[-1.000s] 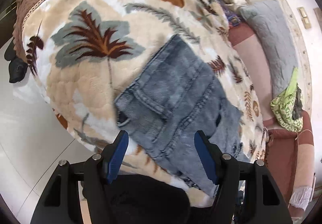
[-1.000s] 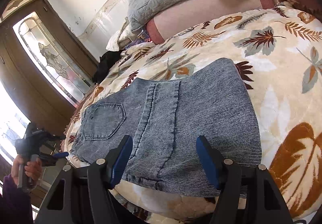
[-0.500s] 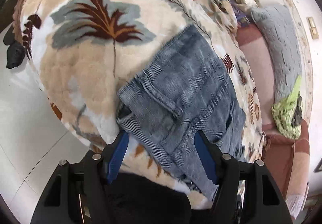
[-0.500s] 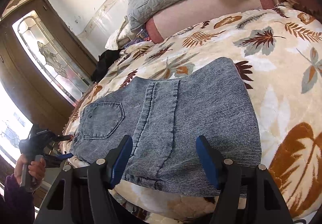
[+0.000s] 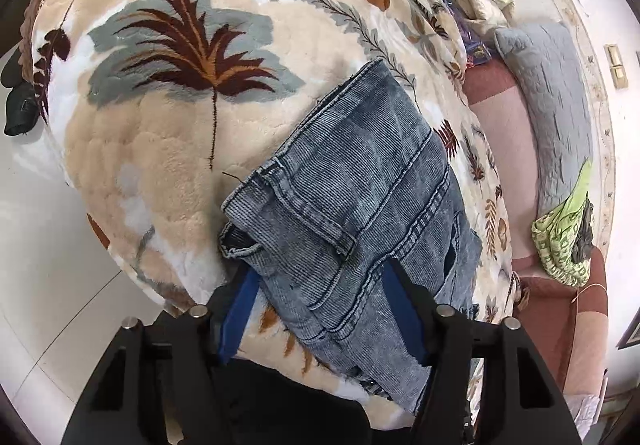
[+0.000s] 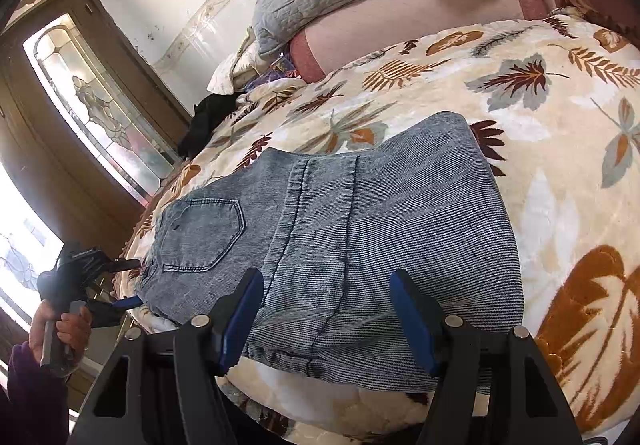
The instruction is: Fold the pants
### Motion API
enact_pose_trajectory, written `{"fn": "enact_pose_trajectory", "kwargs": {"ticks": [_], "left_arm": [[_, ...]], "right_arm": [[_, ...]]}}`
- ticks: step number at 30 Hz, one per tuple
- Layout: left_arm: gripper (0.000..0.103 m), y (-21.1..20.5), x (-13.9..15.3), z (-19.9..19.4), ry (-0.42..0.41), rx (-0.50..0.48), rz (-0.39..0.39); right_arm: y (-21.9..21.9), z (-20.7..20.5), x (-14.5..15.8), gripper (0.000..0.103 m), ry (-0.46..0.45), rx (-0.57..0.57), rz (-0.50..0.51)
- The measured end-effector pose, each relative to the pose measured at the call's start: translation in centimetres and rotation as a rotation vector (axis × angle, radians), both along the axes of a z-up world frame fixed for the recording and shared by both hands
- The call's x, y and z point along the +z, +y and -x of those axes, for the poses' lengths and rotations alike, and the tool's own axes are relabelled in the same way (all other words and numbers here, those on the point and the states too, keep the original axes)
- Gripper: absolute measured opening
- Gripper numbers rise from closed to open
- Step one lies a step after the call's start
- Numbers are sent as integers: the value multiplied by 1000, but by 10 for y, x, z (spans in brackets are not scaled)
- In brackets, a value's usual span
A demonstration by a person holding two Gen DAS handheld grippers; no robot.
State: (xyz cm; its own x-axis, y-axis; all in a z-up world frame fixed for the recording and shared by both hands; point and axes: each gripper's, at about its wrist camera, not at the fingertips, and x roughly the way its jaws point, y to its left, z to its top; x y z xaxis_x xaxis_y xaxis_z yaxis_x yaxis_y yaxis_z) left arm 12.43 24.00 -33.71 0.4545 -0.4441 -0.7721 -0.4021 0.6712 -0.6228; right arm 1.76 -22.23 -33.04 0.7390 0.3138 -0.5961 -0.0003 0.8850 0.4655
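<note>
Denim pants (image 5: 360, 213) lie folded on the leaf-print blanket (image 5: 160, 149) at the bed's edge, with no readable label or writing on them. Your left tool (image 5: 320, 309) has just been closing around the waistband corner, pads not yet pressing; your right tool (image 6: 326, 317) stands apart over the folded edge.

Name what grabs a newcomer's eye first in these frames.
The folded grey-blue jeans lie near the edge of a leaf-print blanket. The left gripper straddles the jeans' waistband corner, its jaws having just closed further without yet pinching; the right gripper hangs open over the opposite end.
</note>
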Motion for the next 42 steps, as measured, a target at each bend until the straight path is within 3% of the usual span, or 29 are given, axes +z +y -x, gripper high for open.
{"fn": "enact_pose_trajectory", "kwargs": {"ticks": [5, 12, 18, 20, 25, 30, 33, 42], "left_arm": [[44, 2, -8, 6, 21, 15, 5], [37, 2, -7, 0, 21, 31, 4], [18, -1, 0, 1, -40, 8, -10], [16, -5, 6, 2, -63, -12, -43], [13, -17, 27, 4, -117, -48, -118], [12, -42, 69, 11, -211, -116, -232], [12, -66, 95, 14, -261, -173, -306], [11, -157, 149, 35, -398, -390, -415]], "right_arm": [[0, -1, -1, 69, 2, -1, -3], [0, -1, -1, 69, 3, -1, -2], [0, -1, -1, 69, 7, 0, -1], [0, -2, -1, 69, 6, 1, -1], [-1, -1, 0, 69, 0, 1, -11], [-7, 2, 1, 69, -18, -13, -36], [-15, 6, 3, 69, -50, -42, -69], [-58, 18, 2, 69, -102, -206, -226]]}}
